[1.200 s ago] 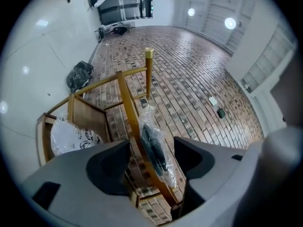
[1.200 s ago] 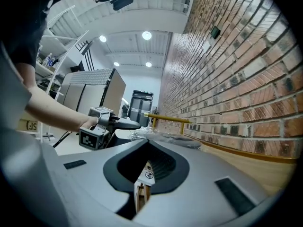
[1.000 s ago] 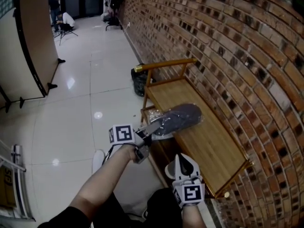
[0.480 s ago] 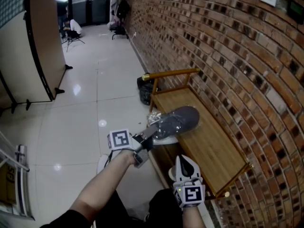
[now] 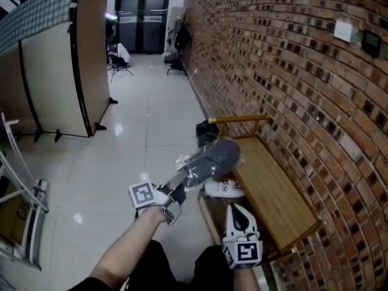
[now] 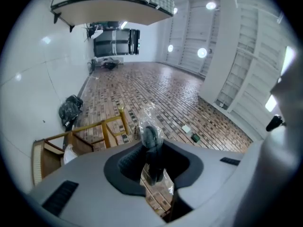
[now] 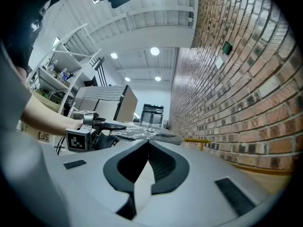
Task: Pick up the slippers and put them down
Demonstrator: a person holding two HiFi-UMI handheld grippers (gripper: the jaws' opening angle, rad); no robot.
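Brick wall (image 5: 291, 71) flanks wooden bench (image 5: 273, 187); white shoe (image 5: 224, 190) lies below held slipper (image 5: 212, 158).

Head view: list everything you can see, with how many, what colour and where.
slipper: one, grey, plastic-wrapped, held up over the bench's left edge
shoe: one, white, below the bench's left edge
bench: one, wooden, along the brick wall
bag: one, black, just past the bench's far end
brick wall: one, red-brown, right side
partition: one, beige, left side
left gripper: one, white, fingers just closed, shut on the slipper's end
right gripper: one, white, fingers together, empty, nearest the camera
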